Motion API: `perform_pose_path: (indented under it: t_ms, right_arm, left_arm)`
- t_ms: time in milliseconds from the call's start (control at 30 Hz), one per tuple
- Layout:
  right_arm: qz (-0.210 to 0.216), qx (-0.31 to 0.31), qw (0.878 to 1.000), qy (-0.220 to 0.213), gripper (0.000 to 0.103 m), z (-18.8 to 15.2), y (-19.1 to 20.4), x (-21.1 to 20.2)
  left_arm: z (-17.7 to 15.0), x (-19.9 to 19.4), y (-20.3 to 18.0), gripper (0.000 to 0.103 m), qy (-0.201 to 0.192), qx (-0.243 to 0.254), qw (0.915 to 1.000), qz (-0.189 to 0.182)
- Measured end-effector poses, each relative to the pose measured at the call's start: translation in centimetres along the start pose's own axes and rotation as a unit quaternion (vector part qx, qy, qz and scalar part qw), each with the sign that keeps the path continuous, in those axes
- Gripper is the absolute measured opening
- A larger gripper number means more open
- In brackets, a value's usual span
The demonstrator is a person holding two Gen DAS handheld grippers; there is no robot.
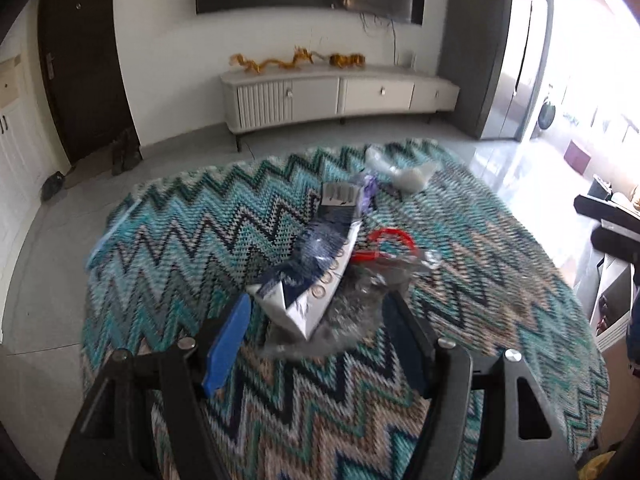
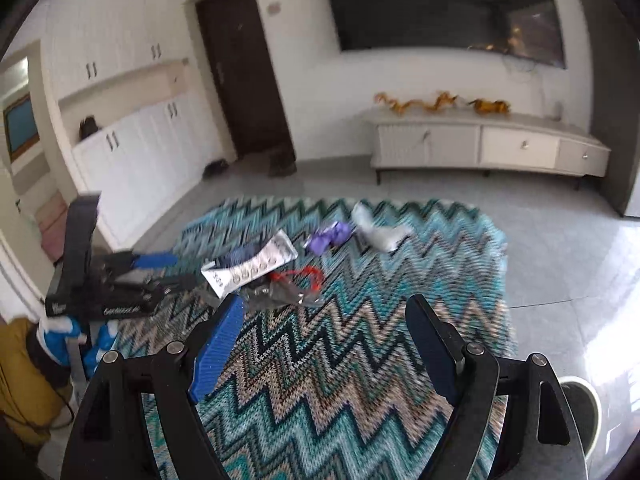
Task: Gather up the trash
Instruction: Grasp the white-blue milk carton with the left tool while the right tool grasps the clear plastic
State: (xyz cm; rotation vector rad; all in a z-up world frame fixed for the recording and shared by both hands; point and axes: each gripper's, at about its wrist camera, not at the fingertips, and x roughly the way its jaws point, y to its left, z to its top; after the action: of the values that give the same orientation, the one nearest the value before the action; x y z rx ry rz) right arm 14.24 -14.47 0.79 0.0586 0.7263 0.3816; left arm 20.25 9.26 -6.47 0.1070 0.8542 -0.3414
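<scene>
The left tool (image 1: 316,320) is spread, its jaws pinching nothing, and it points down at the near end of a litter heap on the zigzag rug (image 1: 168,240). The right tool (image 2: 326,320) is spread wider and also empty, held farther back from the same heap, with bare rug between its jaws.

Just ahead of the left tool lies a blue-and-white foil wrapper (image 1: 320,276), long and flat, its folded near corner raised off the rug. It looks light and crinkly, likely slick on its printed face; that raised corner or a long edge seems the best place to take hold, since a flat pinch from above would probably slide. Beside it and partly beneath is a crumpled clear plastic film (image 1: 360,300), soft and nearly weightless; it should bunch readily between the pads, so a pinch on any ridge would do. Touching the film is a red plastic ring (image 1: 390,240), thin and stiff-looking, best taken across its rim. Beyond the wrapper sits a purple scrap (image 1: 370,190), soft and crumpled, and near it, at the rug's far side, a whitish plastic bag (image 1: 400,168), limp and light.

None of it seems fragile; the likelier trouble is light pieces slipping or clinging together.
</scene>
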Motion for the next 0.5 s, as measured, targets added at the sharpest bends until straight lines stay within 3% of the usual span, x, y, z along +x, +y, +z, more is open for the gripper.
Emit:
perform_pose_path:
  t_ms: [200,500]
  right_arm:
    - [0.027,-0.039,0.998,0.05,0.082,-0.1,1.6,6.3]
    - [0.053,-0.069,0.992,0.091,0.082,0.2,3.5,12.7]
  left_arm:
    - [1.0,4.6,1.4,0.067,0.017,-0.019,0.9997,0.002]
    - [1.5,6.8,3.4,0.066,0.027,-0.055,0.9975,-0.035]
